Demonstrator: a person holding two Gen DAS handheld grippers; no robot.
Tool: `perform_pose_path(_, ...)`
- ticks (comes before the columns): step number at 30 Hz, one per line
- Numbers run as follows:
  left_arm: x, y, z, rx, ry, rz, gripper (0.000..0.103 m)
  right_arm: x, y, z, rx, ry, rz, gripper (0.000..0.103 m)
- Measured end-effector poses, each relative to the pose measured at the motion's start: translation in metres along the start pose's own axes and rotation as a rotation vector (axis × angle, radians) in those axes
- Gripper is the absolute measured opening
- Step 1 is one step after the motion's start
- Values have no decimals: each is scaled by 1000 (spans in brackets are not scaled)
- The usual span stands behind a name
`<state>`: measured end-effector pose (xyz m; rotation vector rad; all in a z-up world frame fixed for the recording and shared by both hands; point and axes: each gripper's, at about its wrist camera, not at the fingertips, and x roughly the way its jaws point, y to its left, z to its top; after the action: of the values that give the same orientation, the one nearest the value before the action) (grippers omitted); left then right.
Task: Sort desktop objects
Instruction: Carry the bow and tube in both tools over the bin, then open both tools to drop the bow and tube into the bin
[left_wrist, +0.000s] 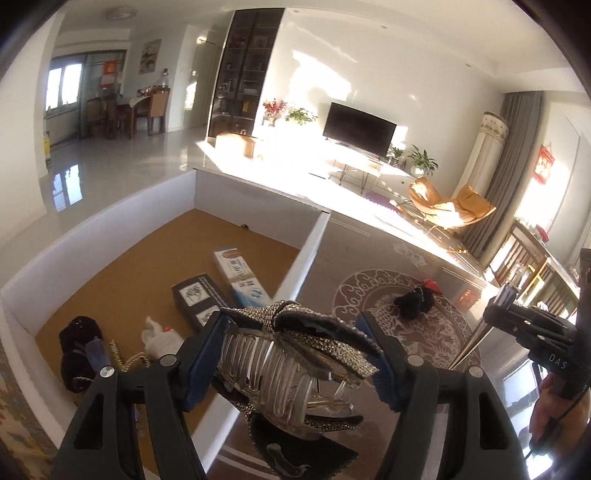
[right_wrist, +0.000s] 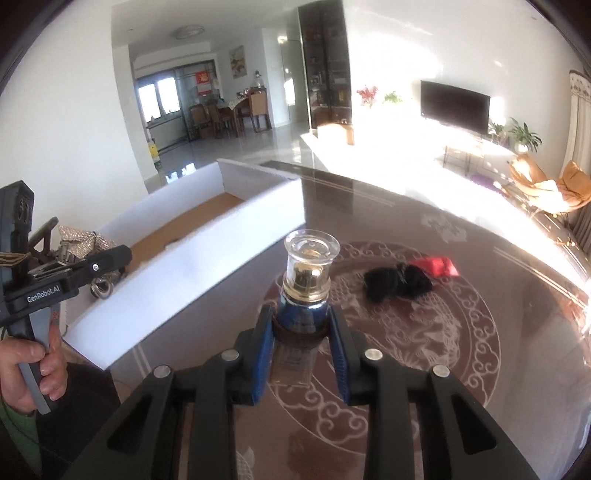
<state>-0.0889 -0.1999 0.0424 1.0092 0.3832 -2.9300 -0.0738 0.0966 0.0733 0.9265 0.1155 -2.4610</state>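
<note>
My left gripper (left_wrist: 295, 343) is shut on a rhinestone hair claw clip (left_wrist: 291, 354) and holds it above the right wall of the white box (left_wrist: 310, 251); it also shows at the left of the right wrist view (right_wrist: 81, 258). My right gripper (right_wrist: 301, 332) is shut on a perfume bottle (right_wrist: 306, 280) with a clear round cap, held upright over the patterned table (right_wrist: 424, 350). In the left wrist view the right gripper (left_wrist: 517, 310) shows at the far right. A black hair tie with a red piece (right_wrist: 402, 280) lies on the table, also in the left wrist view (left_wrist: 413, 301).
Inside the cork-floored box lie a toothpaste carton (left_wrist: 240, 275), a dark flat case (left_wrist: 201, 299), a white knitted item (left_wrist: 159, 338), a black item (left_wrist: 79, 350) and a bead string (left_wrist: 122, 356). The table's far edge borders the living room floor.
</note>
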Motion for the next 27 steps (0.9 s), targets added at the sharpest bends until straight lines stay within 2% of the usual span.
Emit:
perform_pose_path(4,5,68,8,-33,58,162,70,10,61,53,-52,-55,164,30)
perform_pose_path(7,26,114,5,-67,155,234,70,30,116,77,-83,-21,304,30)
perform_pose_path(11,48,151,2,-87,248,310,71,79,187,89,-117,118,434,30)
perform_pose_path(14,56,169,4,-116,283,360,72,135,228,90,-140,264,441,32)
perform_pose_path(15,56,173,4,-123,287,372,74,156,236,89,-138,306,429,34)
perform_pose_path(16,55,175,4,-125,283,386,82,175,243,89,-126,335,422,45)
perform_pose_path(17,53,176,5,-120,271,401,87,190,246,89,-108,349,423,63)
perform_pose_path(19,47,174,4,-104,240,424,91,209,240,90,-61,333,418,74)
perform_pose_path(21,40,170,0,-101,225,432,91,210,233,94,-29,279,408,74)
perform_pose_path(24,27,149,-5,-82,184,411,91,190,216,96,-7,174,404,83)
perform_pose_path(27,10,102,-5,-21,121,334,91,148,184,85,-16,50,343,92)
